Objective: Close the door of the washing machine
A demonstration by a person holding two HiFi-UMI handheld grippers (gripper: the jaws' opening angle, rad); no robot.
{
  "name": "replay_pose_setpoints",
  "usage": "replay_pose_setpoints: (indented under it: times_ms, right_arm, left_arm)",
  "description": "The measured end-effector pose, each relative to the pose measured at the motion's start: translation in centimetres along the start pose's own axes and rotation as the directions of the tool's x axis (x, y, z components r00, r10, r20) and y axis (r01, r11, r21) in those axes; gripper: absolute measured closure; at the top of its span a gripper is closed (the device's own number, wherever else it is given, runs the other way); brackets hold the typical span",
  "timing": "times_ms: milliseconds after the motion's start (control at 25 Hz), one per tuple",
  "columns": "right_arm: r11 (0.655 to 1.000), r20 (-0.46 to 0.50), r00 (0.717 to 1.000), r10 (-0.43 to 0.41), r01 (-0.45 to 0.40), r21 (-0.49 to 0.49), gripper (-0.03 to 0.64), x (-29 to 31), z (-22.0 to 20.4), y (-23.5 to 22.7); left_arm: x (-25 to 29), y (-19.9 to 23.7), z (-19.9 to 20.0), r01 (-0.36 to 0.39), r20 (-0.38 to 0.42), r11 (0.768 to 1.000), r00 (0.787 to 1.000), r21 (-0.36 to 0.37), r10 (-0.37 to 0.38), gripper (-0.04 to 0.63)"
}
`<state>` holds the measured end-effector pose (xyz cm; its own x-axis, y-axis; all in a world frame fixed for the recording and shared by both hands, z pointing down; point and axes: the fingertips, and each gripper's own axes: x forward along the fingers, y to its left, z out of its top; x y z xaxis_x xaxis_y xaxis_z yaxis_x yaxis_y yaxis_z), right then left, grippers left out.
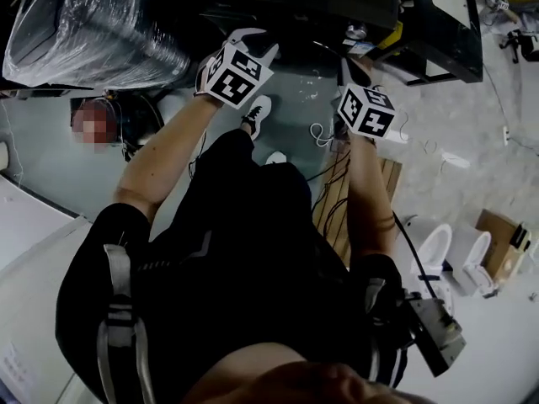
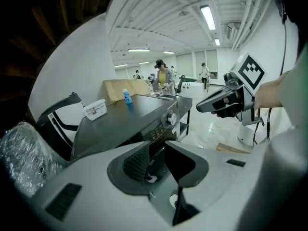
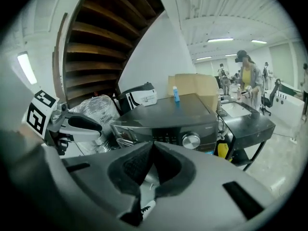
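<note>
I wore a black short-sleeved top with grey straps; my left tongs and right tongs carried white cubes with black square markers.

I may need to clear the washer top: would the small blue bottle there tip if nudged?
Probably: the blue bottle stands upright, tall and narrow, so it could topple. The smooth top of the washing machine may let it slide.

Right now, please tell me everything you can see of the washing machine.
The washing machine is a dark grey box with a smooth, slightly glossy flat top. Its upper front panel carries a round silver knob and a row of small buttons beside it. A white box and a small blue bottle stand on its top. Its door cannot be seen in any view.
</note>
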<state>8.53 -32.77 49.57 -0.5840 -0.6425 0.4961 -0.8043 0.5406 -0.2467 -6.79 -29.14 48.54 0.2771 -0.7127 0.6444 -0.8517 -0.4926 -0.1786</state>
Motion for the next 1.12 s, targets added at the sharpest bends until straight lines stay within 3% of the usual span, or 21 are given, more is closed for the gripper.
replay_pose_setpoints:
  times_ms: [200,520,880,1120]
  right_arm:
    - [0.997,0.032,0.999,0.025,-0.022,-0.077,0.611,-2.6,2.3,1.9]
    - [0.995,0.087,0.995,0.048,-0.041,-0.089,0.611,-6.8,5.9,3.9]
    - [0.991,0.186,0.981,0.051,-0.026,-0.133,0.611,-10.8,11.4,7.9]
    - [0.990,0.248,0.967,0.066,-0.033,-0.136,0.611,-11.5,13.6,12.5]
  left_arm:
    - [-4.4,0.7,0.5,-0.053,0.068,0.995,0.996,-0.081,0.059,0.511]
    - [-11.2,2.0,2.5,-0.076,0.154,0.973,0.982,-0.216,0.111,0.543]
    - [-19.6,7.4,3.9,-0.148,0.280,0.946,0.932,-0.289,0.231,0.588]
    - [-25.4,12.1,2.1,-0.192,0.320,0.923,0.898,-0.334,0.302,0.591]
